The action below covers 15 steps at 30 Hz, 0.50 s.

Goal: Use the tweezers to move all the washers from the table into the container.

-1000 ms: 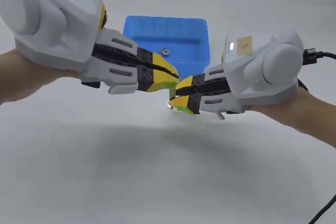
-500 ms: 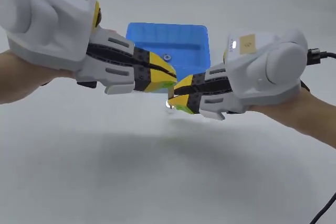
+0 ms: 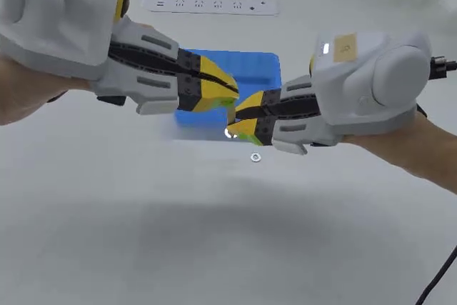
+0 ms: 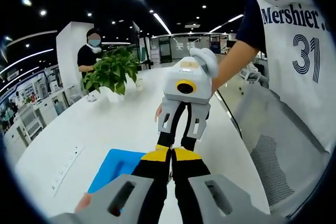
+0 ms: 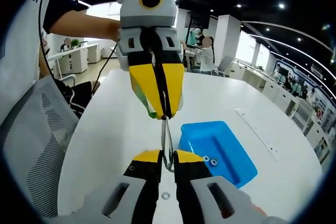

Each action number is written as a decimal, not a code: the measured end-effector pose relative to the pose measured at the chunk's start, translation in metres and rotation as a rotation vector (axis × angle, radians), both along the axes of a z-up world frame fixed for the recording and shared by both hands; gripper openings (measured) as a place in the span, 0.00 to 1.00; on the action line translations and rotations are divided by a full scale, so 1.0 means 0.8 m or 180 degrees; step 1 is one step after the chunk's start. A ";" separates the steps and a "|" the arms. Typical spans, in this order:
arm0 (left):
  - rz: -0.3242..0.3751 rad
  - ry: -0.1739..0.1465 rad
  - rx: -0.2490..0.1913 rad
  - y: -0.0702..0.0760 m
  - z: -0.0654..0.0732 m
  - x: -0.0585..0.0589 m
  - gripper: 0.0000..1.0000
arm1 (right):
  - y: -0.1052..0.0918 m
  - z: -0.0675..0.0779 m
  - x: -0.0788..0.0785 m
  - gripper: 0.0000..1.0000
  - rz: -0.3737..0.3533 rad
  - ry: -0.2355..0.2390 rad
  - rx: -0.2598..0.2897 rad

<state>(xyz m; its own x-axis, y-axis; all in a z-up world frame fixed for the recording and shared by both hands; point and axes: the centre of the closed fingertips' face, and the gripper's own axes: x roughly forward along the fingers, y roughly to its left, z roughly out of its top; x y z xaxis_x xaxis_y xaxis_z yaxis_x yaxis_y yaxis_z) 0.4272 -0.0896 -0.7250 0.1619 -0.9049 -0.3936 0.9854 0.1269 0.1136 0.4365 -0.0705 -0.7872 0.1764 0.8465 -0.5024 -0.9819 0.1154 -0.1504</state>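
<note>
In the head view the left hand-held gripper reaches in from the upper left and the right hand-held gripper from the right. Their yellow tips almost meet at the centre of the frame, in front of the blue container.

The right gripper view shows the thin metal tweezers running between the two. The upper end is pinched in the left one's closed jaws. The rounded lower end sits between the right one's jaws, which are clenched on it.

A loose washer lies flat on the white worktop, just below the right hand-held gripper's tips and apart from them, outside the container. In the right gripper view it sits at the bottom centre, beneath that view's own jaws. Two washers lie inside the container, right of centre.
</note>
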 end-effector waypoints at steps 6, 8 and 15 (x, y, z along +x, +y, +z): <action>-0.0047 -0.0126 0.0010 0.003 0.014 0.011 0.05 | 0.000 0.016 0.013 0.10 -0.0016 -0.0116 0.0021; -0.0064 -0.0160 0.0018 -0.001 0.016 0.014 0.05 | 0.000 0.021 0.018 0.10 -0.0023 -0.0155 0.0026; -0.0092 -0.0279 0.0036 -0.001 0.025 0.028 0.05 | 0.001 0.033 0.042 0.10 -0.0084 -0.0276 0.0062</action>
